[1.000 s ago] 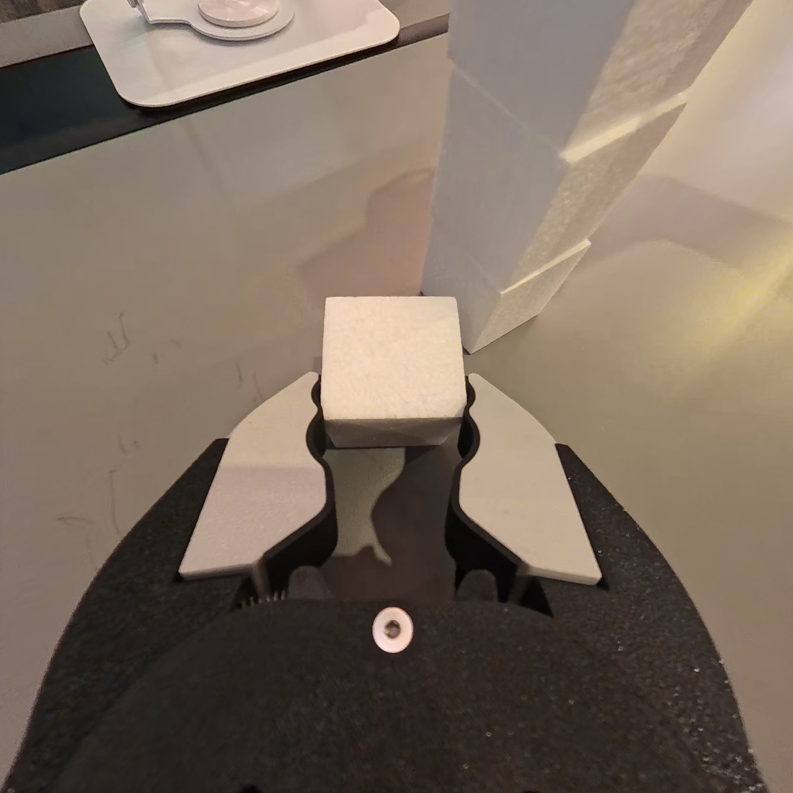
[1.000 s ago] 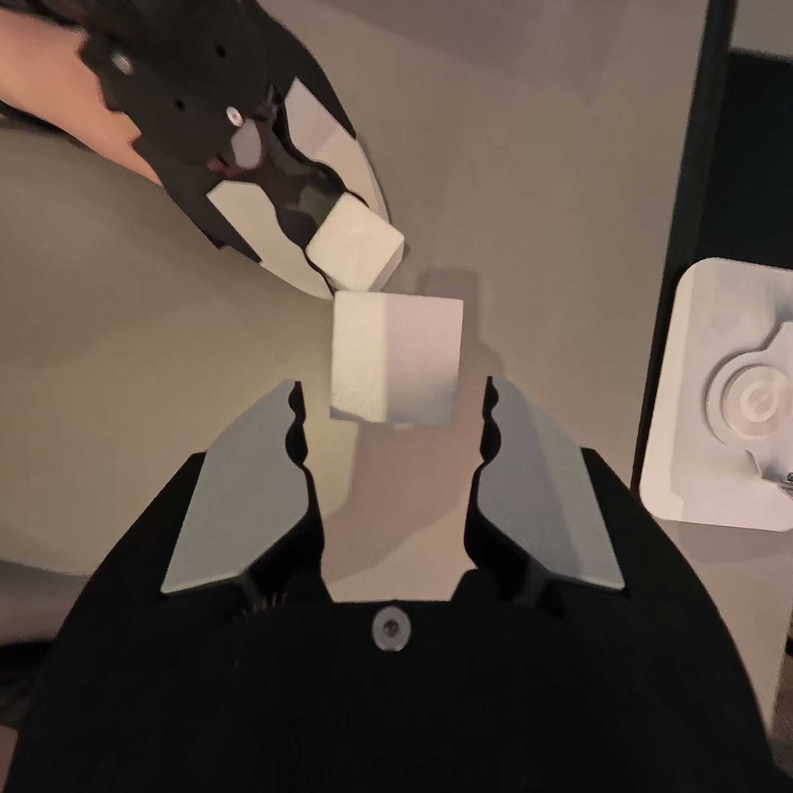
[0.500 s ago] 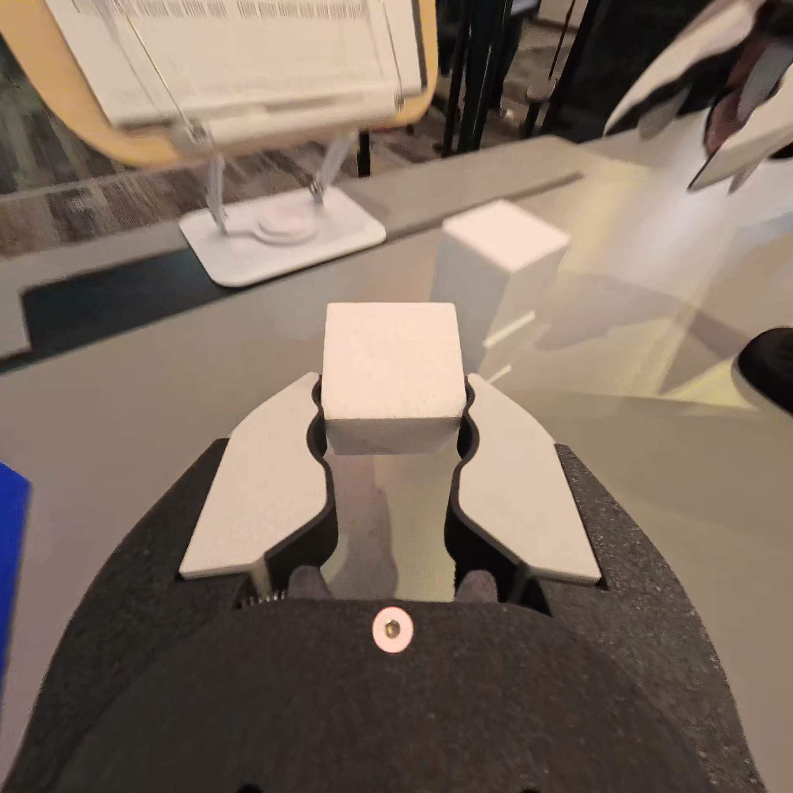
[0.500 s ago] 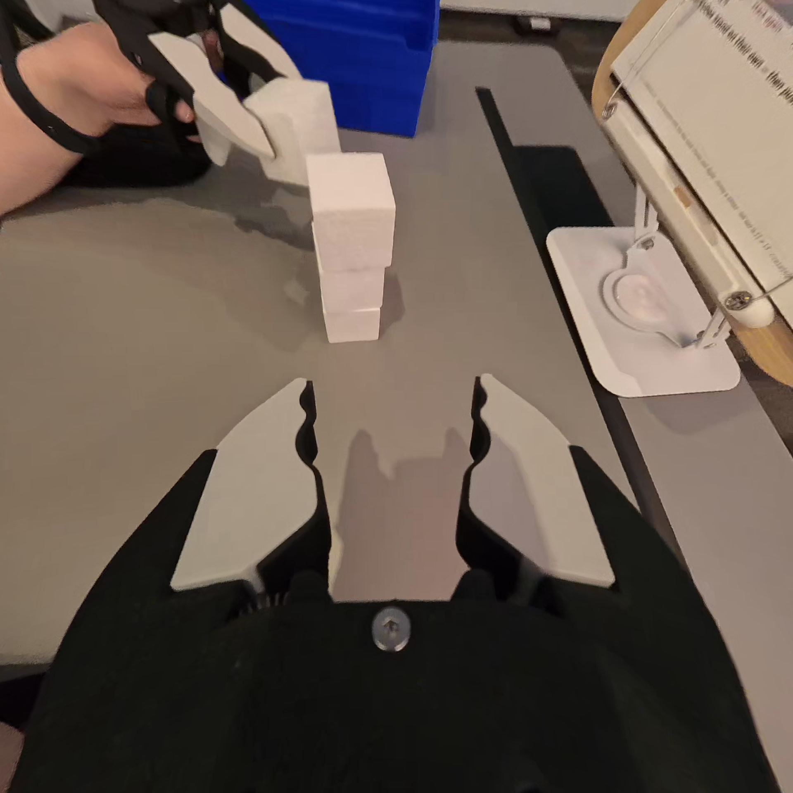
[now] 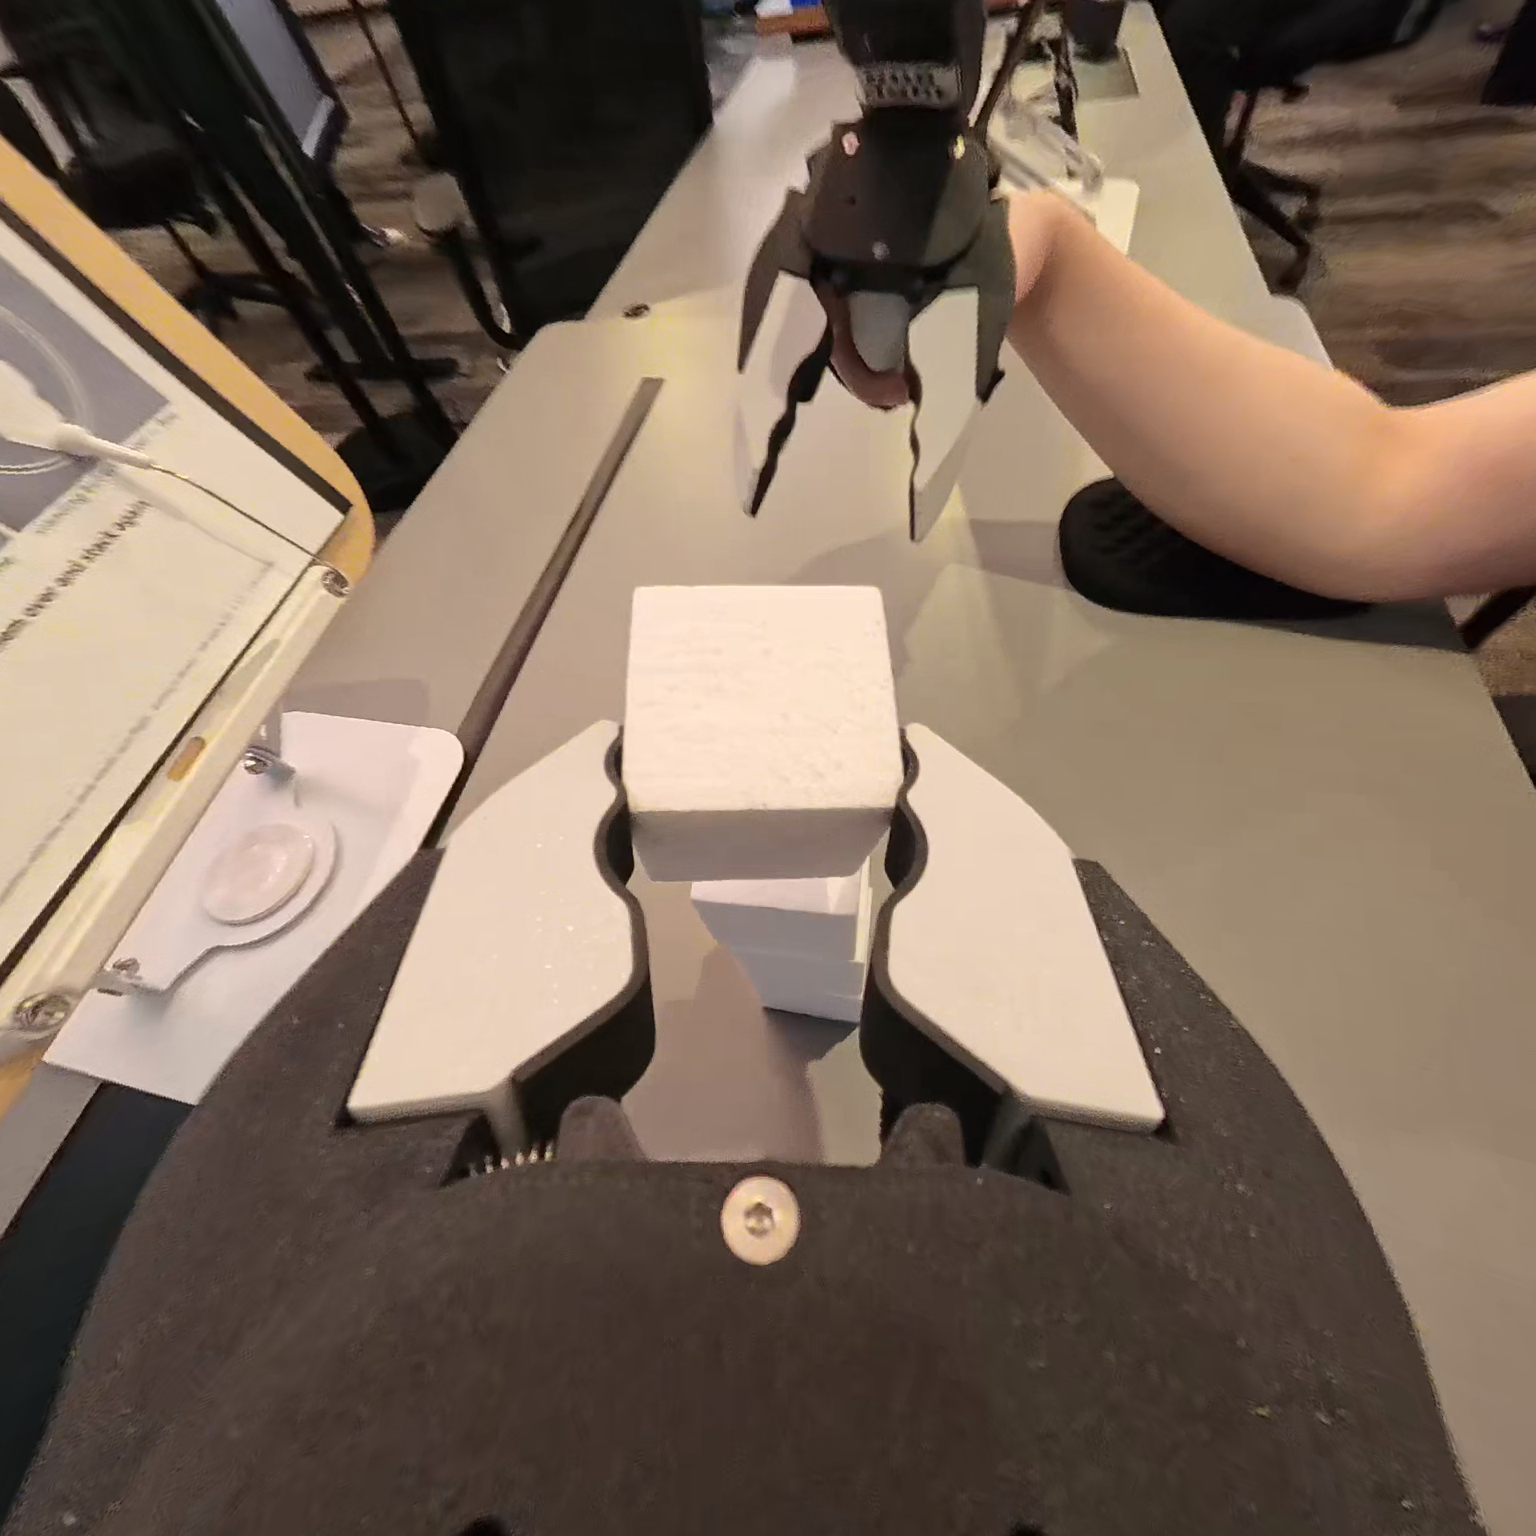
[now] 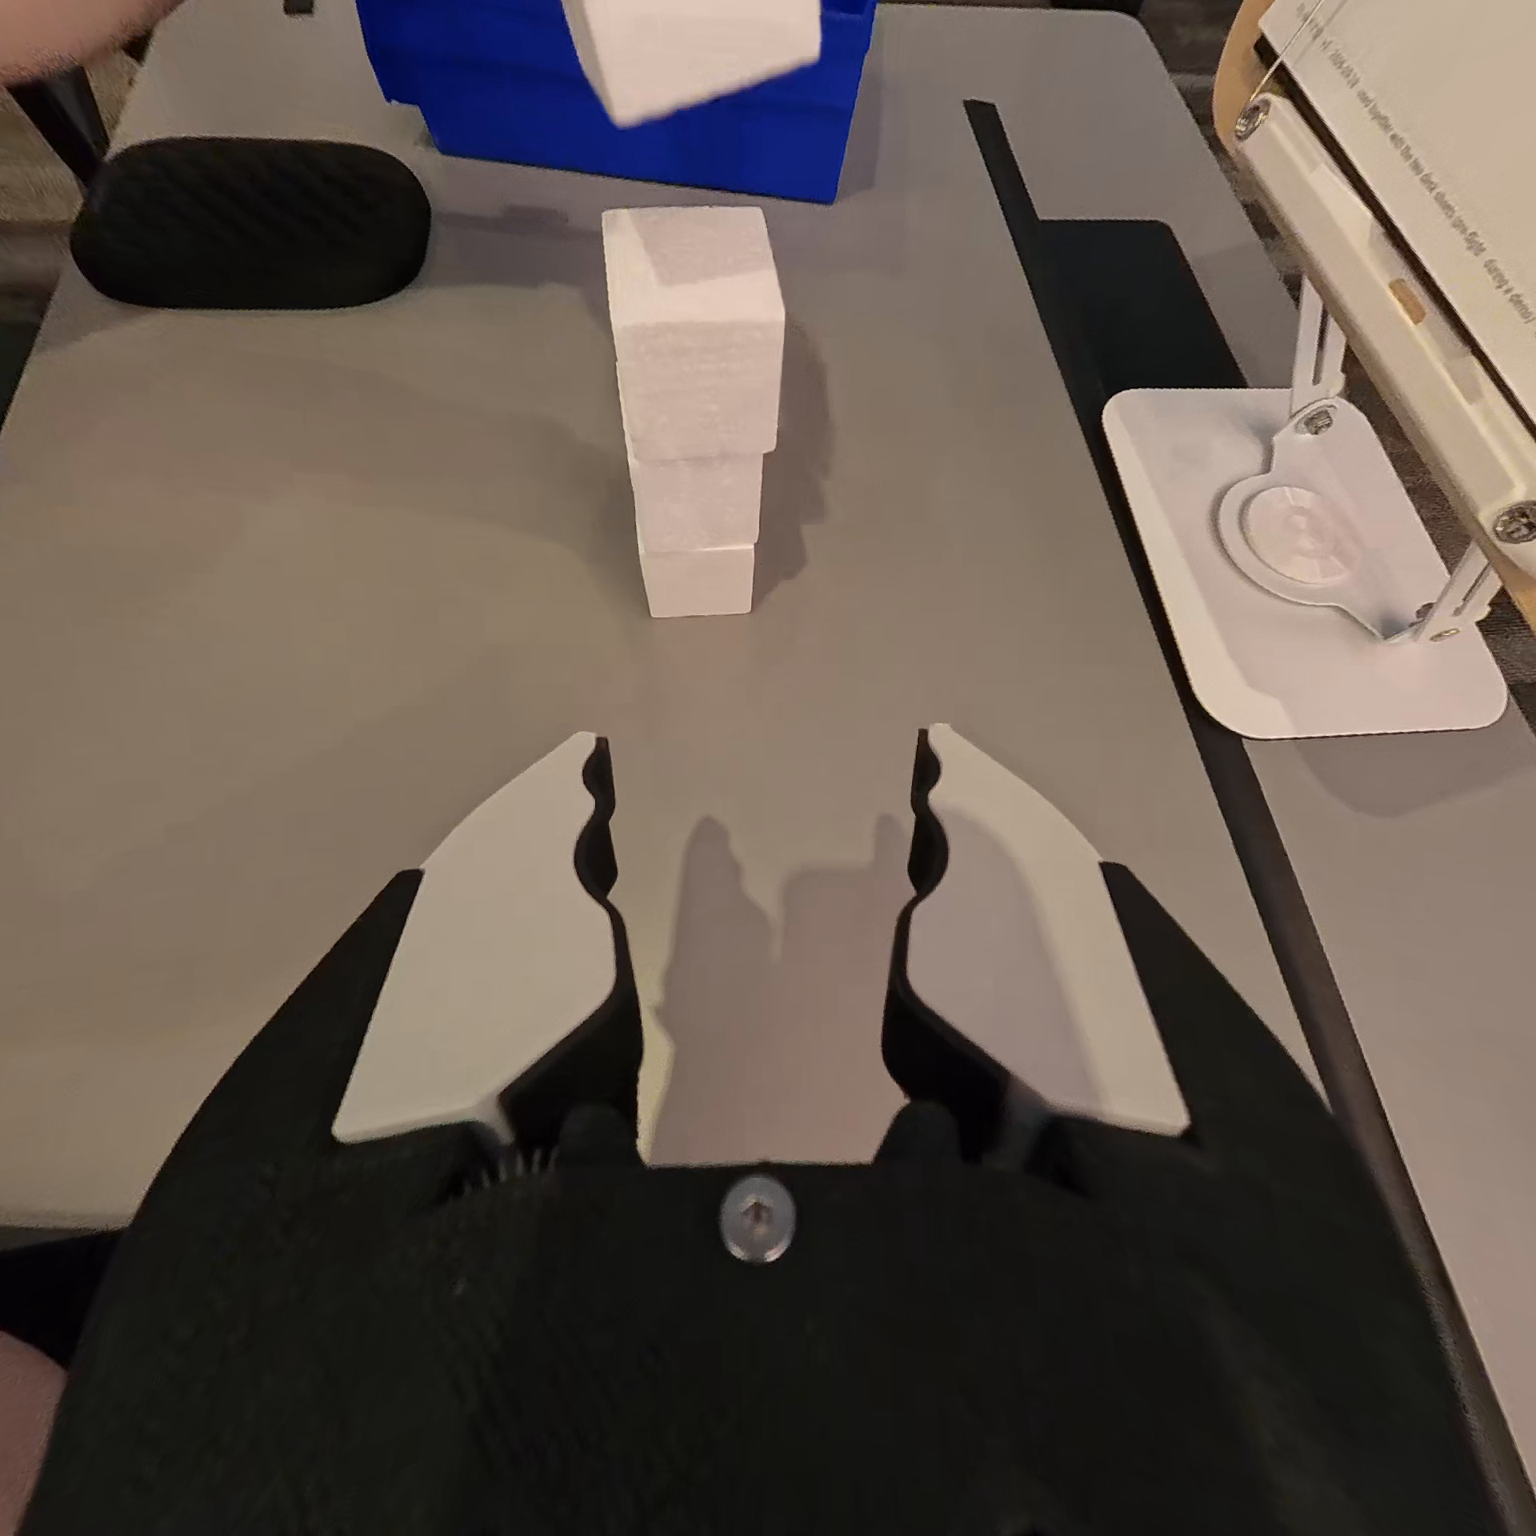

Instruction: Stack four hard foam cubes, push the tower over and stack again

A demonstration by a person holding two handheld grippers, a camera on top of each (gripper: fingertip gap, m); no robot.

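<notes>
Three white foam cubes stand as a tower [image 6: 696, 416] on the grey table [image 6: 332, 582]. My left gripper [image 5: 760, 748] is shut on a fourth white foam cube [image 5: 758, 715] and holds it high above the tower, whose lower part [image 5: 790, 947] shows below it between the fingers. In the right wrist view the held cube [image 6: 698, 50] hangs at the top edge, above the tower. My right gripper [image 6: 758, 748] is open and empty, over the table in front of the tower; it also shows in the left wrist view [image 5: 839, 499], held by a person's arm [image 5: 1247, 465].
A blue bin [image 6: 648, 125] stands behind the tower. A black pad [image 6: 249, 224] lies at the back left. A white stand base [image 6: 1297, 565] holding a tilted board with a sheet [image 6: 1413, 166] is on the right, past a dark seam [image 6: 1105, 416] in the table. The grippers' ends are close to 15 cm from one another.
My left gripper has risen with its cube from beside the tower's foot to above the tower's top. My right gripper has drawn back from over the tower and stays open.
</notes>
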